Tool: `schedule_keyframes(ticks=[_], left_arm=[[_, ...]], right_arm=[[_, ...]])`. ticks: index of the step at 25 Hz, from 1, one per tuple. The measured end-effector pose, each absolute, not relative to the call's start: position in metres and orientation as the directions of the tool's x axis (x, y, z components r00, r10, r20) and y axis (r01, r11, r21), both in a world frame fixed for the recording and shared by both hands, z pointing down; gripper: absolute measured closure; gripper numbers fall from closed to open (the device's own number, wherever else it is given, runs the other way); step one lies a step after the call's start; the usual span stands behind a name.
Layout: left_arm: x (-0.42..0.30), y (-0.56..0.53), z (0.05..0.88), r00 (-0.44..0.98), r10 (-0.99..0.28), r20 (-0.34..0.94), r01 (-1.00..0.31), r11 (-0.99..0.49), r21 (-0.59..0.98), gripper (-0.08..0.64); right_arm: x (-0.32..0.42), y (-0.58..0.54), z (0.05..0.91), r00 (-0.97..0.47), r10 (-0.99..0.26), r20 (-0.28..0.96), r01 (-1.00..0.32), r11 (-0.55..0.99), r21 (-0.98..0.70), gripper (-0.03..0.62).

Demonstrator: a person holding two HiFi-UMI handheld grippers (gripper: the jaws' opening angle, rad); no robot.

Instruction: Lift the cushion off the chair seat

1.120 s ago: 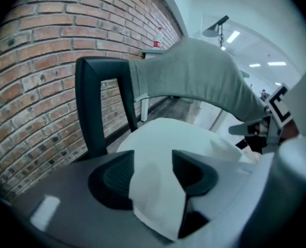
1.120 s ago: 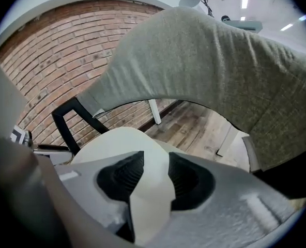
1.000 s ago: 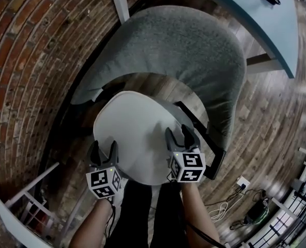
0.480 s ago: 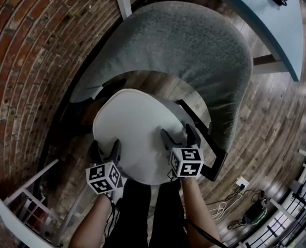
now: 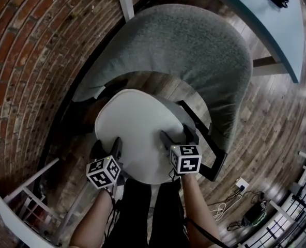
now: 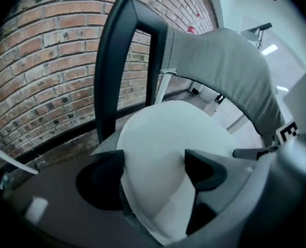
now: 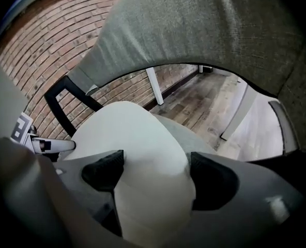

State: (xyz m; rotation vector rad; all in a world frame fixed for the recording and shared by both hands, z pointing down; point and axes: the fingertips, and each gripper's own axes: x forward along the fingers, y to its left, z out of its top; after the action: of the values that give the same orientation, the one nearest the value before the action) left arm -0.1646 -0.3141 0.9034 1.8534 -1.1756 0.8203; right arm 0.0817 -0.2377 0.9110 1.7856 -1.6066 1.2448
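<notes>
A round white cushion (image 5: 135, 128) lies on the seat of a grey chair (image 5: 194, 50). My left gripper (image 5: 107, 146) sits at the cushion's near left edge and my right gripper (image 5: 178, 136) at its near right edge. Both point steeply down. Each gripper's jaws have just been opening and now stand wide, with the cushion's rim between them. In the left gripper view the cushion (image 6: 168, 138) fills the gap of the left gripper (image 6: 155, 164). In the right gripper view the cushion (image 7: 137, 138) bulges up between the pads of the right gripper (image 7: 155, 165). Neither pair of pads squeezes it.
The chair's black arm frame (image 5: 211, 151) runs just right of my right gripper. A brick wall (image 5: 24, 61) curves along the left. A pale blue table (image 5: 261, 14) stands at the upper right. Cables (image 5: 230, 206) lie on the wood floor, and a white rail (image 5: 29, 187) sits at lower left.
Both grippers have sunk toward the cushion's near edge and their jaws have spread wider around its rim. The cushion lies where it was.
</notes>
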Motion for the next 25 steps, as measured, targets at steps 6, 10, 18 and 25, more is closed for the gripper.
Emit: schedule_keyframes(ticks=[6, 10, 18, 25], left_arm=[[-0.163, -0.315, 0.902, 0.359, -0.443, 0.821, -0.929, -0.257, 0.267, 0.213], [-0.159, -0.315, 0.895, 0.378, -0.451, 0.809, -0.92, -0.284, 0.271, 0.302], [-0.16, -0.314, 0.878, 0.363, -0.482, 0.797, -0.923, -0.306, 0.235, 0.387], [-0.157, -0.316, 0.849, 0.389, -0.528, 0.755, -0.908, -0.357, 0.218, 0.417]], right_arm=[[0.072, -0.236, 0.906, -0.109, -0.55, 0.828, -0.949, -0.191, -0.251, 0.229], [0.075, -0.23, 0.903, -0.09, -0.551, 0.83, -0.949, -0.206, -0.24, 0.336], [0.086, -0.219, 0.89, -0.01, -0.553, 0.833, -0.946, -0.266, -0.188, 0.491], [0.08, -0.214, 0.864, 0.011, -0.585, 0.811, -0.953, -0.252, -0.169, 0.522]])
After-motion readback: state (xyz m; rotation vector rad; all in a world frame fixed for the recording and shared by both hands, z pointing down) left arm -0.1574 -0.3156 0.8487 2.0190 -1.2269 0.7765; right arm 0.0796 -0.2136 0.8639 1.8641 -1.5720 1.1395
